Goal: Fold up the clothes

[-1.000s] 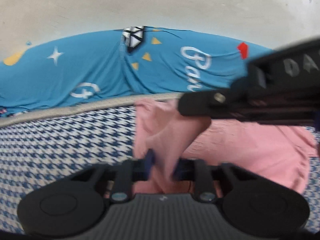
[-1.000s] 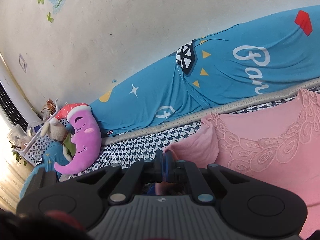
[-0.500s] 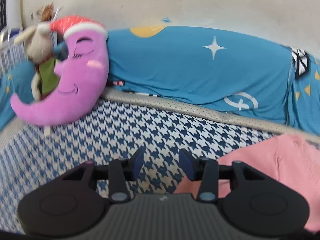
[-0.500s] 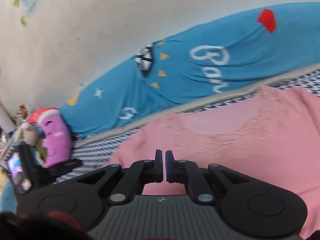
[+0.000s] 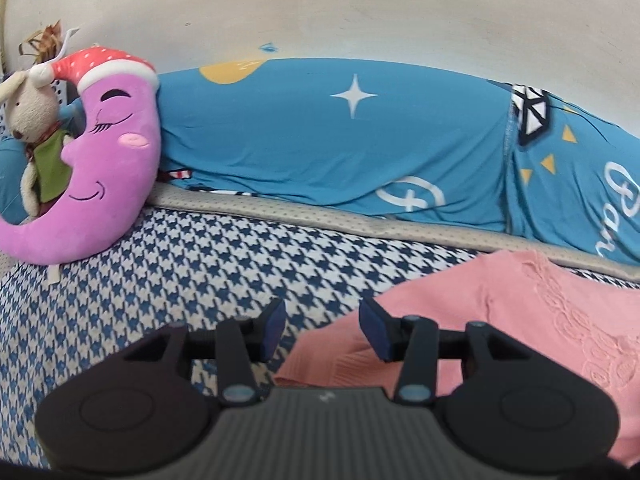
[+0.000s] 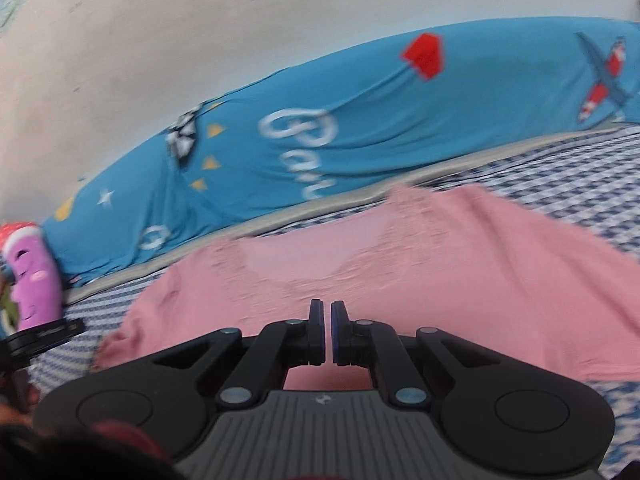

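Note:
A pink lace-trimmed top (image 6: 400, 264) lies spread flat on the blue-and-white houndstooth bed cover (image 5: 160, 272). In the left wrist view the pink top (image 5: 520, 312) fills the lower right, and its near left corner lies just beyond my left gripper (image 5: 322, 330), which is open and holds nothing. My right gripper (image 6: 327, 334) hovers over the near edge of the top with its blue pads almost touching and no cloth between them. The right wrist view is blurred by motion. The left gripper's body (image 6: 36, 334) shows at that view's left edge.
A long blue printed bolster (image 5: 360, 148) runs along the wall behind the bed. A purple moon plush (image 5: 100, 176) and a beige bunny toy (image 5: 32, 120) sit at the far left. Bare houndstooth cover lies left of the top.
My left gripper let go of the pink sleeve, opened and swung left. The right gripper released the cloth too, staying shut, and swung right. The top now lies flat.

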Demonstrator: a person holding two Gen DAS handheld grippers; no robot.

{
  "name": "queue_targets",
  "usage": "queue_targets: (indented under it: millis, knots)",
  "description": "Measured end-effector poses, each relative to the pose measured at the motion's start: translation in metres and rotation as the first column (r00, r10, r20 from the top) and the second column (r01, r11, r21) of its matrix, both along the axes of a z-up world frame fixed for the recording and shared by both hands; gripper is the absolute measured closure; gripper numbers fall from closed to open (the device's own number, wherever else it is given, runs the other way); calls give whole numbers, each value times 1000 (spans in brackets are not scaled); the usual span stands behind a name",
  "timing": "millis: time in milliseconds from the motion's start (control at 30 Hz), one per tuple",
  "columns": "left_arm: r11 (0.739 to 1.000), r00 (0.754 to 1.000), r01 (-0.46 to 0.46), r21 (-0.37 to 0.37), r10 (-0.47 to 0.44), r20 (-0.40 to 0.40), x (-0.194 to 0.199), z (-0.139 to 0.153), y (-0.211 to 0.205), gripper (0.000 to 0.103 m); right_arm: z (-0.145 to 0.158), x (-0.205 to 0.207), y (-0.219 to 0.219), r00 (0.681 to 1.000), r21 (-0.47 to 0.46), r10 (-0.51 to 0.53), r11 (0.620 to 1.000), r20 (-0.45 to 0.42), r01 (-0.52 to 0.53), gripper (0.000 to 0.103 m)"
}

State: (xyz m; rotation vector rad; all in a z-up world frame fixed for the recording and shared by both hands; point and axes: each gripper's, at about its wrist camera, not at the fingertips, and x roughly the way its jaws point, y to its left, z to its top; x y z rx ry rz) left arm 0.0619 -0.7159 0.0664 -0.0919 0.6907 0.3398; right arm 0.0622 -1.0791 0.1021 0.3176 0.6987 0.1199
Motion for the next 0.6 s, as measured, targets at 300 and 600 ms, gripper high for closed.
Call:
queue_targets:
  millis: [300, 600]
  knots:
    - [998, 998, 54, -26, -54, -8, -3, -1, -20, 56, -8, -10, -89, 969, -38, -248, 968, -20, 247, 96]
    - [993, 993, 118, -23, -118, -13, -5, -1, -43, 53, -20, -31, -158, 917, -7, -392, 920, -78, 393, 96]
